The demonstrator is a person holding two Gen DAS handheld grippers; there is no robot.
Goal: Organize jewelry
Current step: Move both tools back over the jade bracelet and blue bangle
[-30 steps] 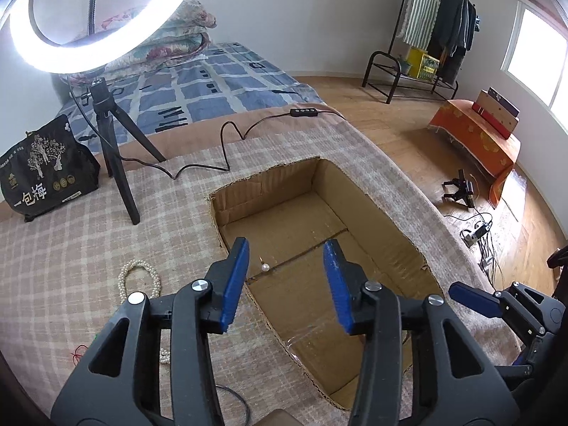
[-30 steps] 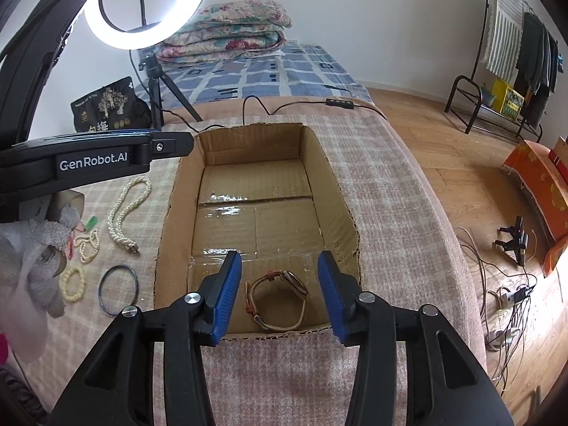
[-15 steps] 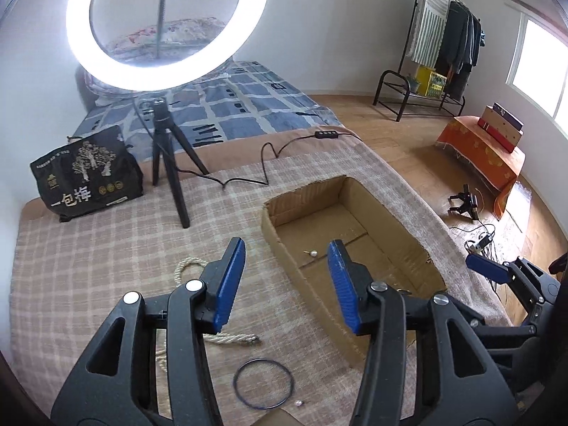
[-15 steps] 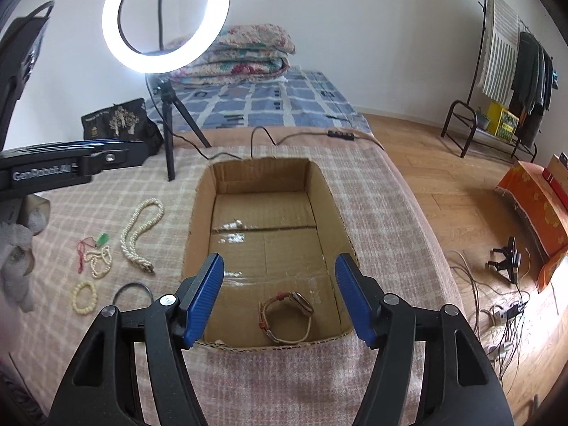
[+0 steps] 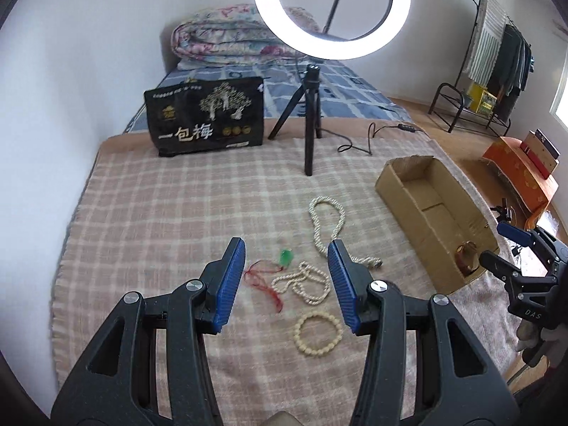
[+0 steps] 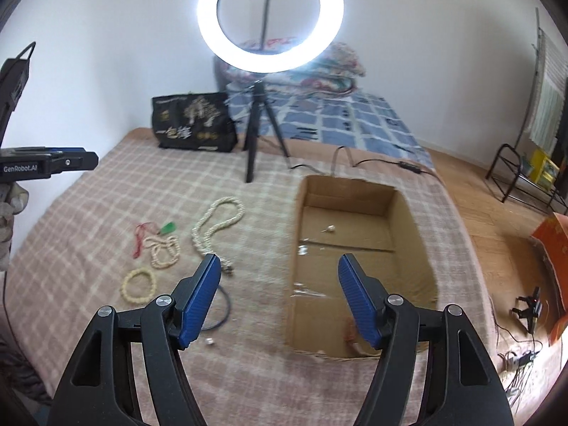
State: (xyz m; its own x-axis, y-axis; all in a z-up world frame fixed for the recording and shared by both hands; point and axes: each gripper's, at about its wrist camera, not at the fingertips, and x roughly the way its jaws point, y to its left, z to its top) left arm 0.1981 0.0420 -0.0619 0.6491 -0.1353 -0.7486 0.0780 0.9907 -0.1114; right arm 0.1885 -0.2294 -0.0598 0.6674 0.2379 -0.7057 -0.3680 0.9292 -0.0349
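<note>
On the checked blanket lie a long cream bead necklace (image 5: 328, 227), a thinner bead strand (image 5: 301, 284), a cream bead bracelet (image 5: 318, 333) and a green pendant on a red cord (image 5: 285, 257). My left gripper (image 5: 285, 259) is open and empty above them. A cardboard box (image 6: 355, 245) holds a brown watch (image 5: 467, 254) and small pieces. My right gripper (image 6: 278, 277) is open and empty over the box's left edge. A dark bangle (image 6: 222, 310) and a small earring (image 6: 210, 341) lie below it.
A ring light on a black tripod (image 5: 312, 113) stands at the back of the blanket, its cable (image 5: 369, 138) trailing right. A black printed bag (image 5: 207, 117) stands behind left. Folded quilts, a clothes rack and wood floor lie beyond.
Both grippers pulled back and swung left away from the box. The left one now faces the jewelry on the blanket; the right one has opened wider.
</note>
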